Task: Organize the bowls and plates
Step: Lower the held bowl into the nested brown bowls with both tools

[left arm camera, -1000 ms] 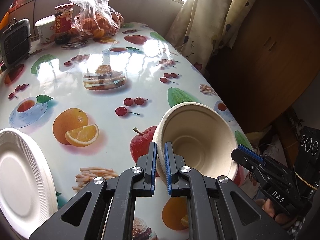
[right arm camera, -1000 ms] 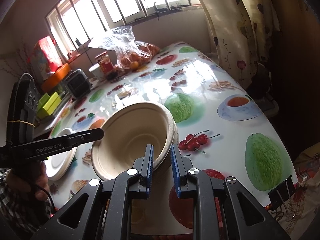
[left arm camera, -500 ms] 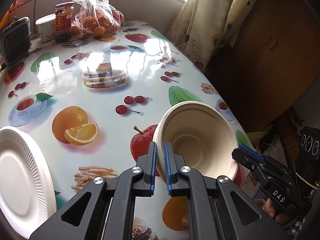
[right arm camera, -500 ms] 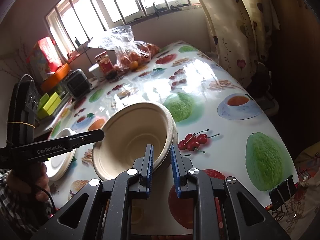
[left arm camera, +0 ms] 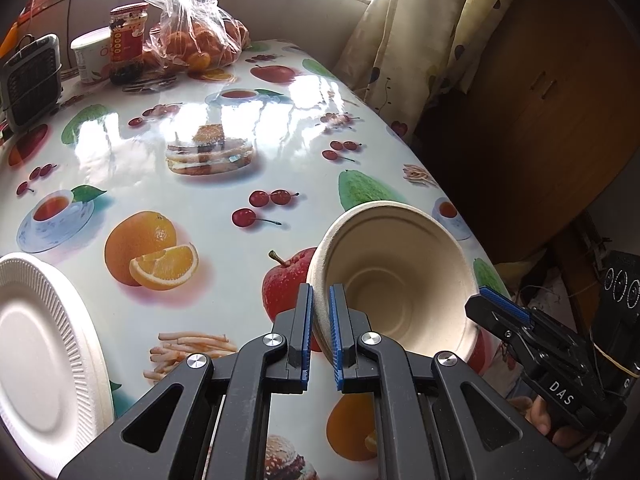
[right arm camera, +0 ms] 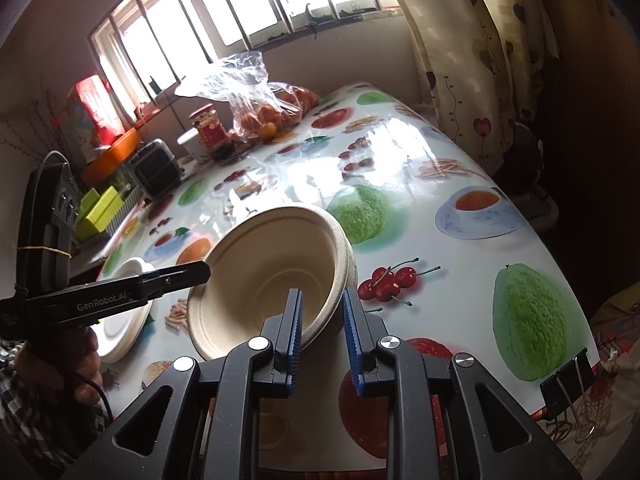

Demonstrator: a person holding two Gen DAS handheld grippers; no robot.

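A beige paper bowl (left arm camera: 396, 280) is tilted on its side just above the fruit-print table (left arm camera: 200, 184), its mouth toward the camera. My left gripper (left arm camera: 319, 292) is shut on the bowl's left rim. In the right wrist view the same bowl (right arm camera: 272, 264) has a doubled rim, like two nested bowls. My right gripper (right arm camera: 321, 294) clamps its right wall, one pad inside and one outside. Each gripper also shows in the other's view: the right gripper (left arm camera: 494, 306) and the left gripper (right arm camera: 192, 274). A white ribbed plate (left arm camera: 40, 340) lies at the table's near left.
At the far end stand a bag of oranges (left arm camera: 192, 40), a red-labelled jar (left arm camera: 128, 40), a white tub (left arm camera: 90, 56) and a small black heater (left arm camera: 30, 76). A curtain (left arm camera: 400, 40) and wooden cabinet lie beyond the right edge. A binder clip (right arm camera: 568, 384) grips the near edge.
The right gripper's fingers stand very slightly wider apart than before. The bowl and both hands have stayed where they were.
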